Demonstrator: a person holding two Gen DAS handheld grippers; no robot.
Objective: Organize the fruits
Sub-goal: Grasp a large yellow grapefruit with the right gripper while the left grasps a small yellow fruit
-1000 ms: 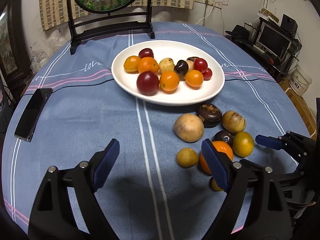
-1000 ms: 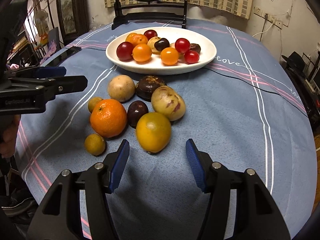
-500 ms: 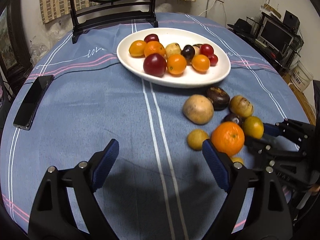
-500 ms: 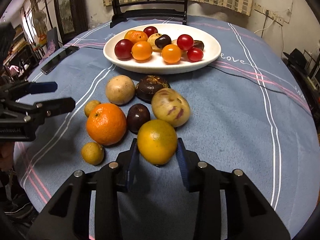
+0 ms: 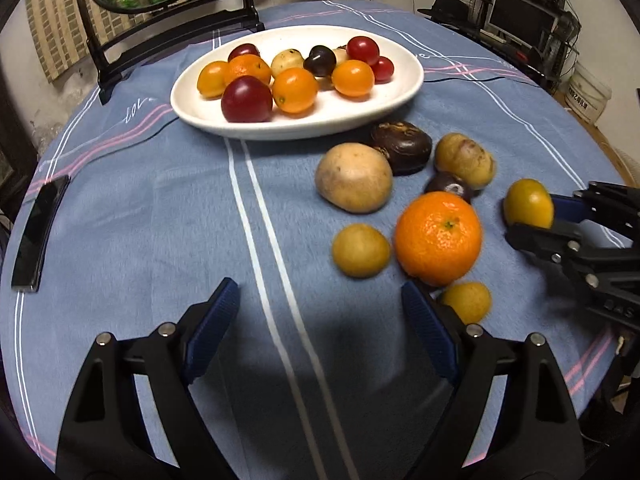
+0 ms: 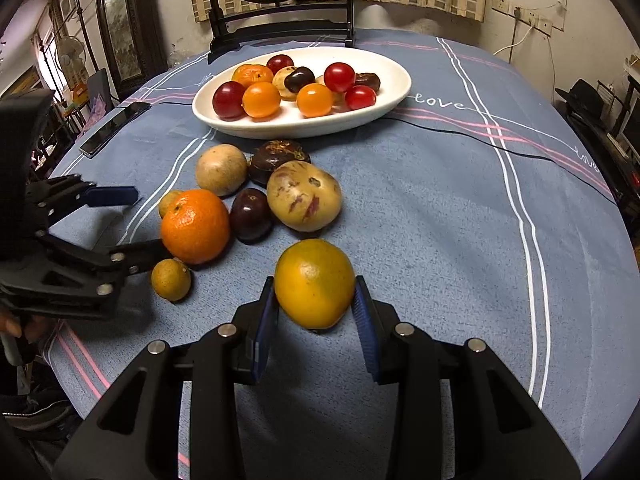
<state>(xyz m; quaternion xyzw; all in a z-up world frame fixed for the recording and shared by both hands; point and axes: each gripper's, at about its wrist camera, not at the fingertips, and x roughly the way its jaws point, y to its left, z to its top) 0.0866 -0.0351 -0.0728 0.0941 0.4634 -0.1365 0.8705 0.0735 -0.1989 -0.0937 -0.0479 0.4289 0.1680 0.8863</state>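
My right gripper (image 6: 315, 320) is shut on a yellow-green citrus (image 6: 314, 283) and holds it apart from the loose fruit pile, at or just above the cloth. The same citrus (image 5: 528, 203) shows at the right of the left wrist view. My left gripper (image 5: 320, 328) is open and empty over the cloth, with a large orange (image 5: 438, 238) just ahead of its right finger. A white plate (image 6: 384, 102) holding several fruits sits behind the pile. On the cloth lie a tan round fruit (image 6: 221, 169), a dark brown fruit (image 6: 278, 156), a speckled yellow fruit (image 6: 303, 196) and a dark plum (image 6: 251, 213).
Two small yellow fruits (image 5: 361, 250) (image 5: 466, 302) lie by the orange. A black phone (image 5: 40, 228) lies at the table's left edge. A black-framed round screen (image 6: 280, 4) stands behind the plate. The blue striped tablecloth (image 6: 460, 208) covers the round table.
My right gripper has closed on the yellow-green citrus and drawn it back from the pile. My left gripper has moved forward towards the orange, still open.
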